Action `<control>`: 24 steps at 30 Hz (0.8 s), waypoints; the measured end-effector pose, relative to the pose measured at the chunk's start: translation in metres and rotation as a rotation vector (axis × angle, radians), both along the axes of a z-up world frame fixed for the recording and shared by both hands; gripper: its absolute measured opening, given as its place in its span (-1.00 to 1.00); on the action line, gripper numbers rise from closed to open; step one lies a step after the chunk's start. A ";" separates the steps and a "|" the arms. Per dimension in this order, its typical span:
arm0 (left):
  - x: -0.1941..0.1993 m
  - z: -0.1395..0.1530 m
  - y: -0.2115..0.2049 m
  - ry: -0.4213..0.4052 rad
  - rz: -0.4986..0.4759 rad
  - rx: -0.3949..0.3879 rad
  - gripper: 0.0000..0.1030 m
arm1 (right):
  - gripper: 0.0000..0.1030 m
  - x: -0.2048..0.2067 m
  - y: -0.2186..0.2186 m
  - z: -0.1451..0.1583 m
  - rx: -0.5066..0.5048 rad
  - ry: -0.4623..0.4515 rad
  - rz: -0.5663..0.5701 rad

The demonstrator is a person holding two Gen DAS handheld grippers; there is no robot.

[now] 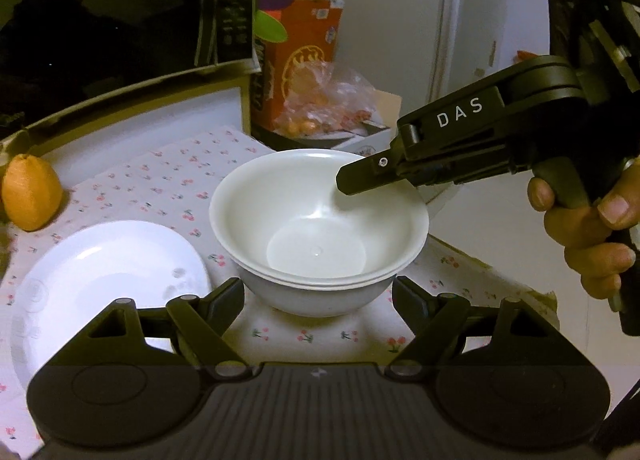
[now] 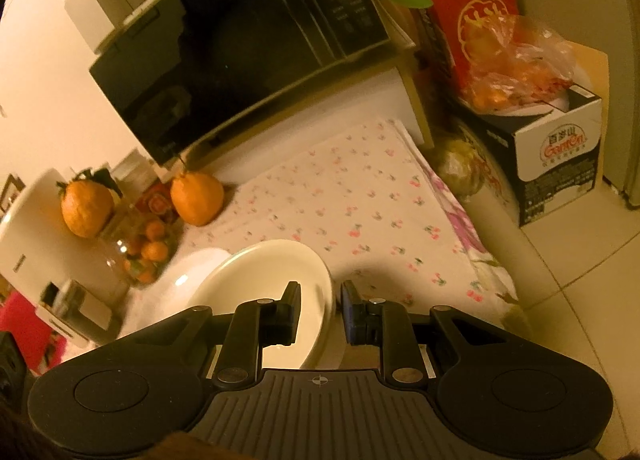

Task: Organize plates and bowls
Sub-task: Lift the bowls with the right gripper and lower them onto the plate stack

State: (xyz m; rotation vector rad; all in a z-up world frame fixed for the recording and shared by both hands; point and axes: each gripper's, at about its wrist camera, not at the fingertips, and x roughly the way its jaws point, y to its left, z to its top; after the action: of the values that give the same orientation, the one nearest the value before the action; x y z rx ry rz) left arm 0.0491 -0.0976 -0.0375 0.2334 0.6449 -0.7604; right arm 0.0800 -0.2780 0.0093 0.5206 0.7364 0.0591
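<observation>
White bowls (image 1: 320, 236), two of them nested one inside the other, are sitting on the cherry-print cloth (image 1: 160, 176) pretty much in the middle of the table, with a white plate (image 1: 108, 272) flat on the cloth just beside them toward the big orange fruit (image 1: 32, 196).

So my read is we're mid bowl-stacking. The right gripper (image 2: 320, 314) has its jaws pulled in narrow over the rim of the upper bowl, one finger inside and one outside. From the left-hand camera the tip just looks like it's hovering over the far rim, so I honestly can't tell if the pads are actually pinching or have a hair of slack. The left gripper (image 1: 318, 300) is spread wide, a finger on either side of the lower bowl's near wall, not touching it as far as I can see, holding nothing.

Next move is a guess: if the stack's done, the right one needs to let go cleanly and back off without dragging the top bowl along. Then that plate probably wants dealing with, and a flat plate on soft cloth looks like an awkward edge-grab.

Microwave (image 2: 240, 44) and the red box (image 2: 472, 8) sit behind, well clear.
</observation>
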 end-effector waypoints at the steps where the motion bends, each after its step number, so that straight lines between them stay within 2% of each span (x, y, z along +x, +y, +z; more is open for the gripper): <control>1: 0.001 0.002 0.003 -0.002 0.006 -0.001 0.53 | -0.60 0.002 0.002 0.002 0.007 -0.007 0.000; 9: 0.006 0.014 0.027 -0.018 0.051 -0.004 0.53 | -0.60 0.017 0.025 0.012 0.051 -0.043 0.014; 24: 0.018 0.021 0.072 -0.003 0.148 -0.004 0.53 | -0.60 0.050 0.075 0.009 0.101 -0.045 0.046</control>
State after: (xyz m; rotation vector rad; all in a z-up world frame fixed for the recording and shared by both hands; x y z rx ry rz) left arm 0.0674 -0.0252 -0.0170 0.1813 0.6502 -0.6184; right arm 0.1296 -0.2025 0.0182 0.5969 0.7044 0.1509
